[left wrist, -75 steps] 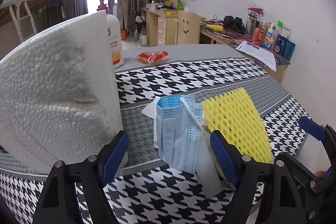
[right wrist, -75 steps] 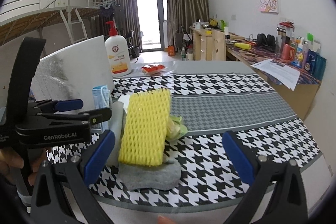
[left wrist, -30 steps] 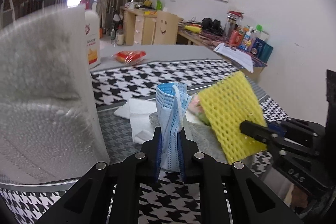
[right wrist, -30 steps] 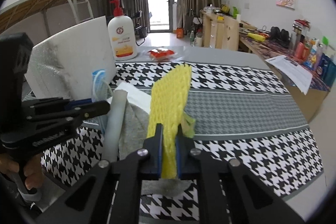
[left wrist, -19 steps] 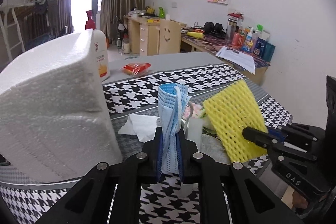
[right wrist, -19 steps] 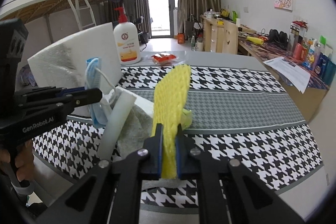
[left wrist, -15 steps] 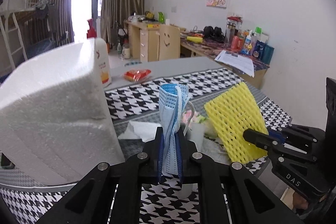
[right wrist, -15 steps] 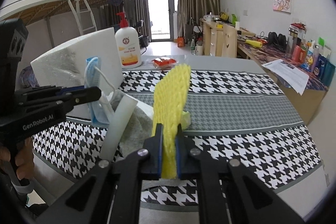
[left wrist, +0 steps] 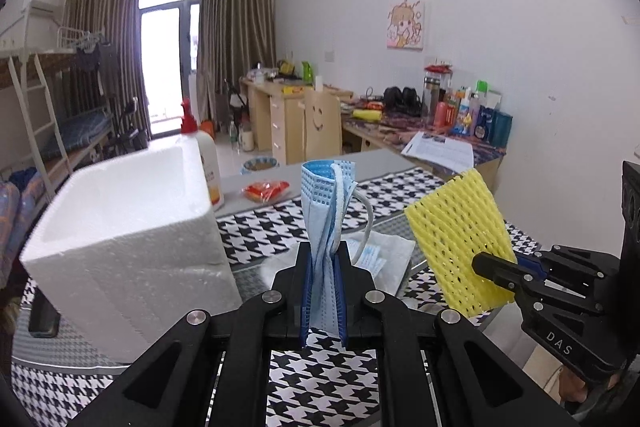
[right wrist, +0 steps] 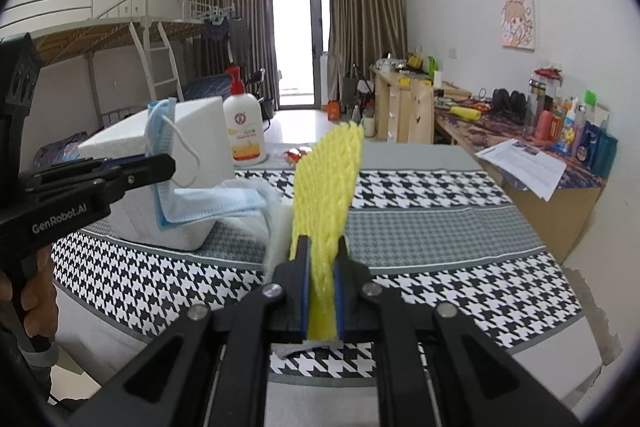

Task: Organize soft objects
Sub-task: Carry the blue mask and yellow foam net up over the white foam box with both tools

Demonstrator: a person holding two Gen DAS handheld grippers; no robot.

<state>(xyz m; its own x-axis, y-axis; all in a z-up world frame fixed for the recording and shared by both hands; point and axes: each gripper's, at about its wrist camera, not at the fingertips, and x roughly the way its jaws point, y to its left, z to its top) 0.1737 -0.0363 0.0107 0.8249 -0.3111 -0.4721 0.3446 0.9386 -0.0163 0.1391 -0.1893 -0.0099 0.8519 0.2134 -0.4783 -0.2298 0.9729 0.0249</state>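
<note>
My left gripper (left wrist: 323, 269) is shut on a blue face mask (left wrist: 326, 211) and holds it upright above the table; the mask also shows in the right wrist view (right wrist: 162, 139), with its lower part draping toward the table. My right gripper (right wrist: 322, 277) is shut on a yellow foam net (right wrist: 326, 183), lifted off the table; the net shows at the right of the left wrist view (left wrist: 460, 239). An open white foam box (left wrist: 128, 227) stands to the left of both grippers. White tissue (left wrist: 380, 255) lies on the table under the mask.
The table (right wrist: 440, 227) has a black-and-white houndstooth cloth. A lotion pump bottle (right wrist: 244, 131) and a red packet (left wrist: 266, 189) stand behind the box. A dark phone (left wrist: 44, 315) lies at the left edge. Desks with clutter line the right wall.
Both grippers have risen with their loads; the mask and the yellow net are higher above the table. The foam box's open top has come into view below the left gripper.
</note>
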